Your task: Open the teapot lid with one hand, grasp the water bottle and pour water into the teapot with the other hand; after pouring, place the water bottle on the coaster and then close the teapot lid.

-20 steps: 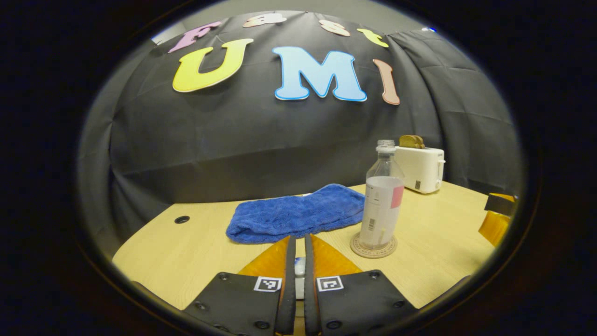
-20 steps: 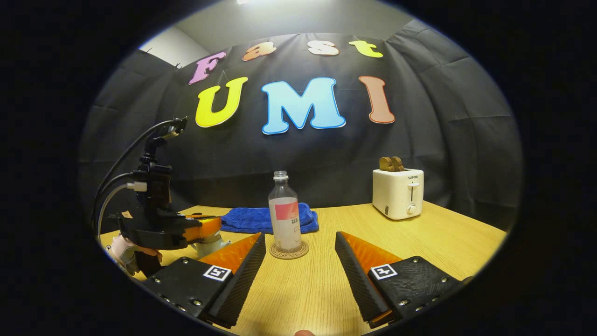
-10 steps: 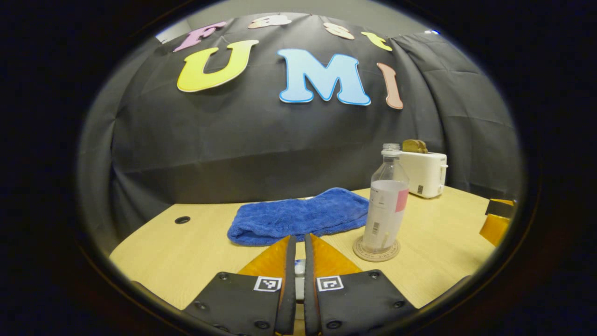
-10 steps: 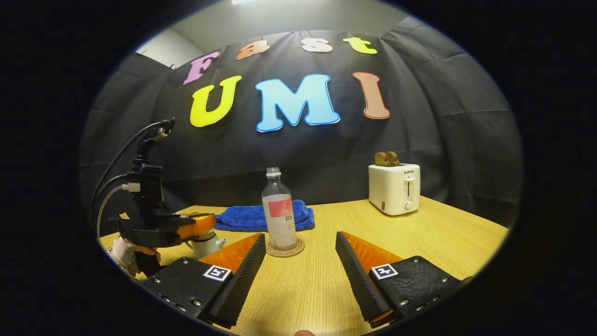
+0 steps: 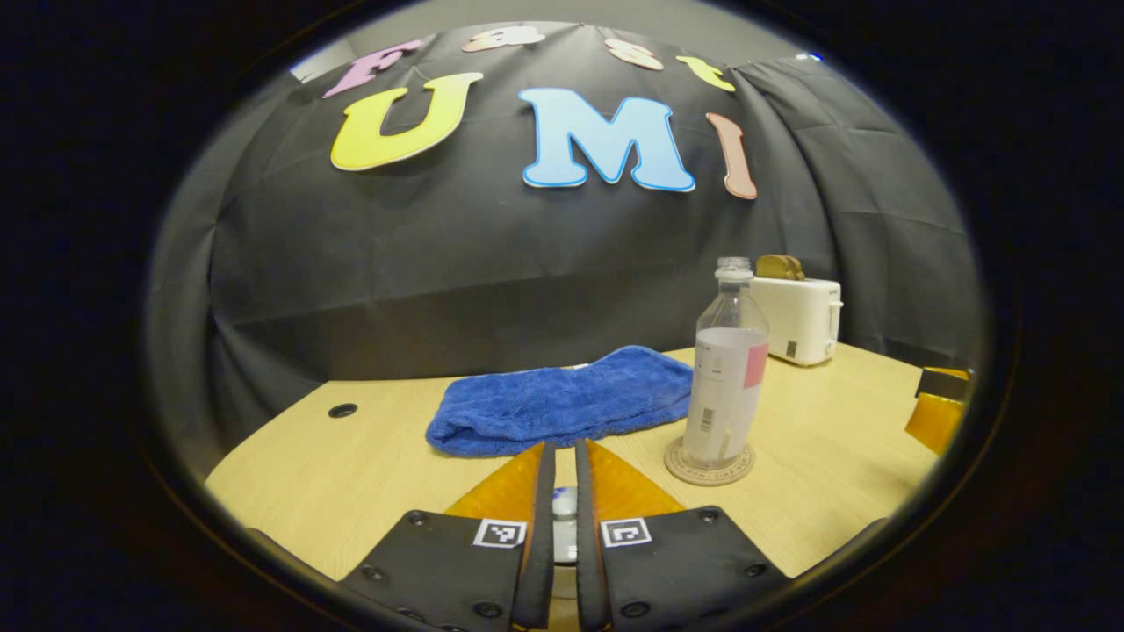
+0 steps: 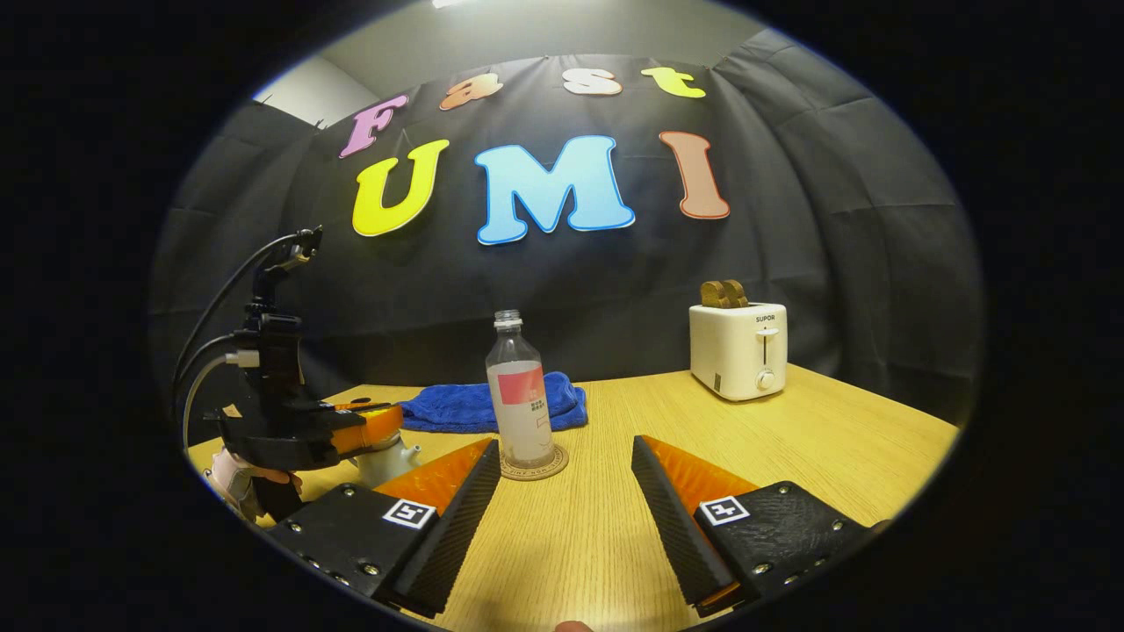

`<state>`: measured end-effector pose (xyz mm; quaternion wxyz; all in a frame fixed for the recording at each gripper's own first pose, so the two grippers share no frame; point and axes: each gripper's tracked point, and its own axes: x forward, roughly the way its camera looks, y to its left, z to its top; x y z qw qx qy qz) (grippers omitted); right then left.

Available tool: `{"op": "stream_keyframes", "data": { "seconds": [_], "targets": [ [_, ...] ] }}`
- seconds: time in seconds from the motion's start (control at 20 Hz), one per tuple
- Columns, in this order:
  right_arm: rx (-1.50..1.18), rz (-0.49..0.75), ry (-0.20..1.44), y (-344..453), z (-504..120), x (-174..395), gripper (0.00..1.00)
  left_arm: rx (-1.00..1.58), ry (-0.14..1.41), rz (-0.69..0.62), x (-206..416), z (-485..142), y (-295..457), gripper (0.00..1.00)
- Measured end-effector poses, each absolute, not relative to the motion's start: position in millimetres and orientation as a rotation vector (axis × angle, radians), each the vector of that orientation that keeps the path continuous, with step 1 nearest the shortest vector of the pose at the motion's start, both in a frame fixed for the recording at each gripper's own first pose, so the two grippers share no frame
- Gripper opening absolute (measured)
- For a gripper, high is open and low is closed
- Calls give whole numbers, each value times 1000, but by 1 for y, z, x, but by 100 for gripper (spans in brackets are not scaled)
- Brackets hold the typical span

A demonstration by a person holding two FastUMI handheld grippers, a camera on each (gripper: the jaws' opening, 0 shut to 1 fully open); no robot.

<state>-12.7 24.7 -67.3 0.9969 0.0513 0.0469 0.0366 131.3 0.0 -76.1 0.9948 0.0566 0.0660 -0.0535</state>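
Left gripper (image 5: 558,509): fingers are pinching nearly closed on the small white teapot lid knob (image 5: 563,502).
Right gripper (image 6: 565,491): jaws are standing wide apart, holding nothing.
Water bottle (image 6: 518,395): is standing upright on the coaster (image 6: 534,463).
Teapot (image 6: 384,456): is sitting under the left gripper.

Black-draped booth, wooden table (image 6: 790,439)

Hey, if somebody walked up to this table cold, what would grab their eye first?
Probably the uncapped water bottle, standing upright on a round coaster mid-table, just in front of a rumpled blue towel. Next, the white toaster with two slices sticking up, far right by the black cloth wall. At the left, the left gripper sits over a small white teapot, while the right gripper hangs open facing the bottle.
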Motion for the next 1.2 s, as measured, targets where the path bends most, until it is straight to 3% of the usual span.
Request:
{"op": "stream_keyframes", "data": {
  "seconds": [0.2, 1.2],
  "targets": [
    [98, 70, 92, 26, -67, -14, 94, 121, 131, -106, 124, -73, -2, 25],
    [55, 100, 7, 41, -24, -74, 94, 27, 29, -145, -42, -19, -39, 24]
  ]
}}
